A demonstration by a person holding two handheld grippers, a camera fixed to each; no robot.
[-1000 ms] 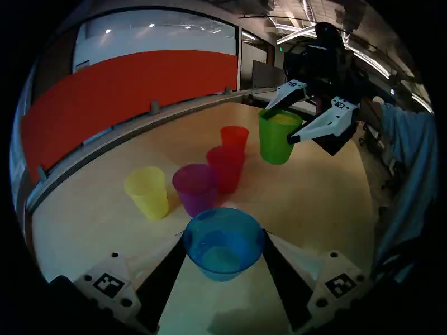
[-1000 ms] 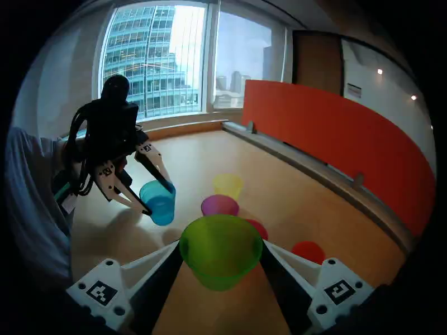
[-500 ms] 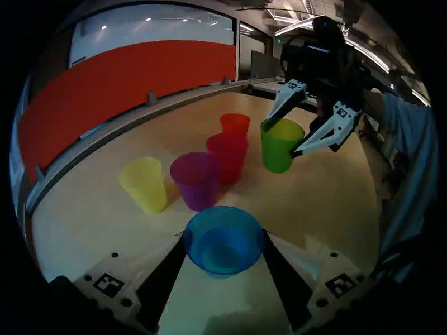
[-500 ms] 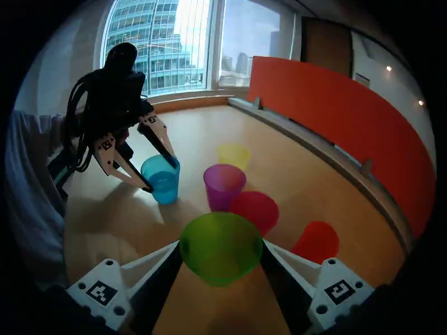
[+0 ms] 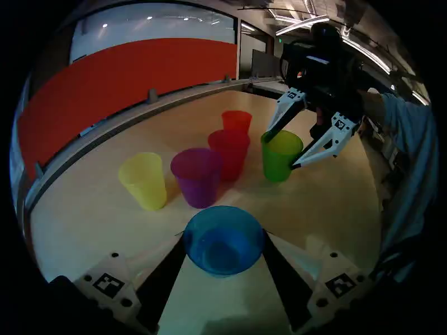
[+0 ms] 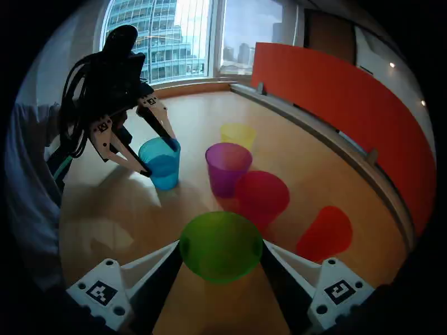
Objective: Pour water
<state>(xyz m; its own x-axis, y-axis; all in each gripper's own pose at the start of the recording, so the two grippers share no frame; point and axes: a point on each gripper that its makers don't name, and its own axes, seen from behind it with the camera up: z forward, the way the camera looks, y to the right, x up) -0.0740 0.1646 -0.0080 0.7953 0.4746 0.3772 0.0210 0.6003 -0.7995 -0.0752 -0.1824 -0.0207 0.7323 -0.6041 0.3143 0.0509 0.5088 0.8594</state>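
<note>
I'm counting 6 cups on the wooden table (image 5: 100,223), reading left to right in the left gripper view. 1 yellow cup (image 5: 143,180) stands farthest left. 1 purple cup (image 5: 196,176) is just beside it. The 1 blue cup (image 5: 223,254) is right in front of me, clamped between both fingers of my left gripper (image 5: 223,237), which is closed partway to the cup's width. Behind it come 2 red cups: the nearer red cup (image 5: 229,152) is touching or overlapping the purple one, and the farther red cup (image 5: 236,119) stands beyond it. Then there's 1 green cup (image 5: 281,159), upright, gripped at the rim by my right gripper (image 5: 281,149). A sleeve (image 5: 410,162) fills the right edge.

Over to the right gripper view, again from the left. The left gripper (image 6: 161,158) pinches the blue cup (image 6: 162,170), which is upright with what looks like water in its lower half. The green cup (image 6: 221,262) sits squeezed between the right gripper's (image 6: 221,245) 2 fingers, which are partly closed. I can't tell whether either held cup rests on the table.
</note>
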